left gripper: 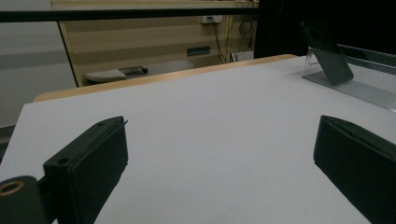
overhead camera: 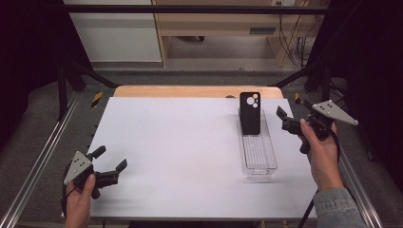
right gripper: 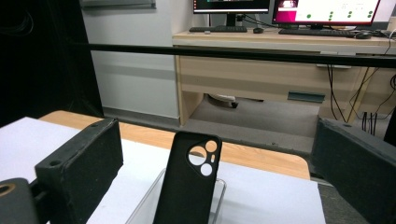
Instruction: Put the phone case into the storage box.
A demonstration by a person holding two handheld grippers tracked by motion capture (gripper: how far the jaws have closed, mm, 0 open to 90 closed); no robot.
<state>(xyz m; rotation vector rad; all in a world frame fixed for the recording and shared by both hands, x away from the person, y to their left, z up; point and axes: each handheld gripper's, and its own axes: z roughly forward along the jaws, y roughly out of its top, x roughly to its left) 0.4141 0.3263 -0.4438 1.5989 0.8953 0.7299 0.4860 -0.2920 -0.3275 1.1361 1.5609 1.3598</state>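
Observation:
A black phone case (overhead camera: 250, 113) with round camera holes stands upright, leaning at the far end of a long clear tray (overhead camera: 259, 161) on the right side of the white table. My right gripper (overhead camera: 282, 118) is open just right of the case, jaws pointing at it and not touching. In the right gripper view the case (right gripper: 189, 182) rises between my open jaws, in the tray (right gripper: 220, 196). My left gripper (overhead camera: 112, 157) rests open and holding nothing near the front left corner. The left gripper view has the case (left gripper: 327, 53) and tray (left gripper: 364, 88) far off at the right.
A wooden table edge (overhead camera: 190, 91) runs behind the white surface. Metal rails (overhead camera: 38, 161) flank the table on both sides. A black frame bar (right gripper: 233, 52) crosses ahead, with a wooden desk (right gripper: 261, 79) and monitors (right gripper: 327, 9) beyond.

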